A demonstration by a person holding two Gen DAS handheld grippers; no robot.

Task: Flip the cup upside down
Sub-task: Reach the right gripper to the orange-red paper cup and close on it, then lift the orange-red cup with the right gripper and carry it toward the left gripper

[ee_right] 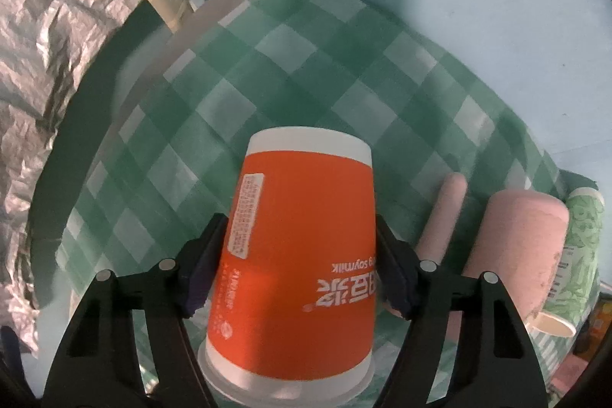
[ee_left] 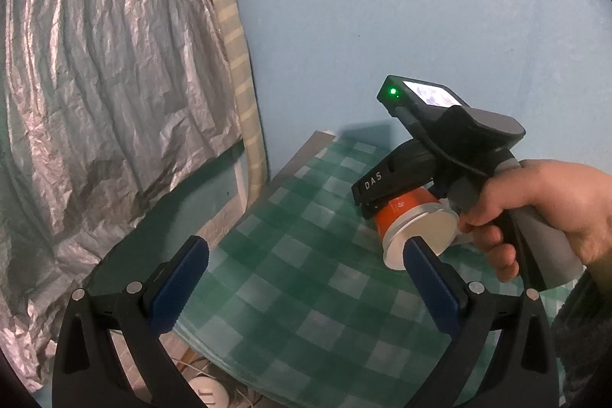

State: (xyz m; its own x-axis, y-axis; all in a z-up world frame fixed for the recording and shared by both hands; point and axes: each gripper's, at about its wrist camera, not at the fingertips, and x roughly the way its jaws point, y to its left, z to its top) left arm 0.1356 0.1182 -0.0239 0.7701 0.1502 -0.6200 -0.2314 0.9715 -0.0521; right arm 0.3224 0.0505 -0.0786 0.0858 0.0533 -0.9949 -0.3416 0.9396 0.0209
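Orange cup, printed "soymilk", clamped in right tool.

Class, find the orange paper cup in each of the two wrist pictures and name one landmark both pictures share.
Left wrist view: the orange cup is right of centre, held by the right gripper, its white end facing the camera.
Right wrist view: the orange cup fills the lower centre between the right gripper's two fingers.
Shared landmark: the green checked tablecloth.

Pink cup and green cup crowd the right; checkered cloth leftward lies open.
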